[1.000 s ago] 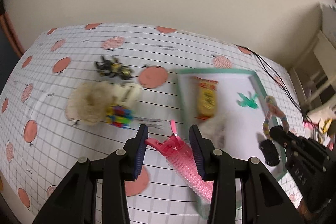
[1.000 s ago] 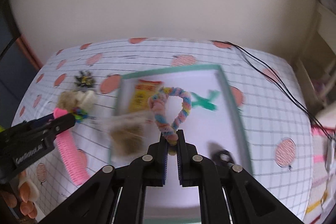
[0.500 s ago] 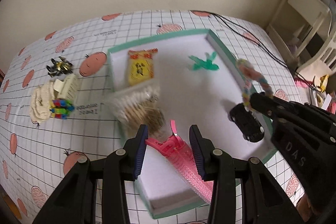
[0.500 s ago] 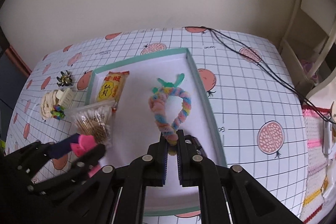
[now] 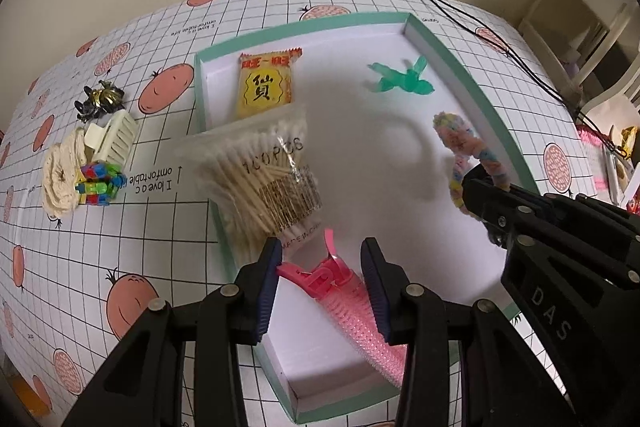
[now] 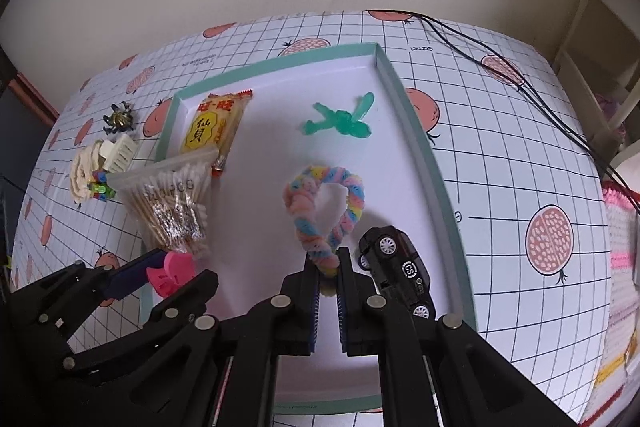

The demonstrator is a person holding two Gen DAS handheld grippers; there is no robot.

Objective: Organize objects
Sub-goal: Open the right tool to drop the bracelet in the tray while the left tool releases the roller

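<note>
Left gripper [image 5: 320, 267] gripping a pink clip [image 5: 344, 291] over the tray's [image 6: 424, 147] near end, right gripper [image 6: 327, 283] clenching a pastel loop [image 6: 324, 211] above the tray beside a toy car [image 6: 400, 267], swab bag [image 5: 272, 179] lying across the tray's left rim, bench [image 6: 500, 155] underneath

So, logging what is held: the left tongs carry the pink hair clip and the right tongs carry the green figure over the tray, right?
Not quite. The right tongs carry the pastel pipe-cleaner loop; the green figure lies in the tray, as the right wrist view shows. The left tongs do carry the pink hair clip.
</note>
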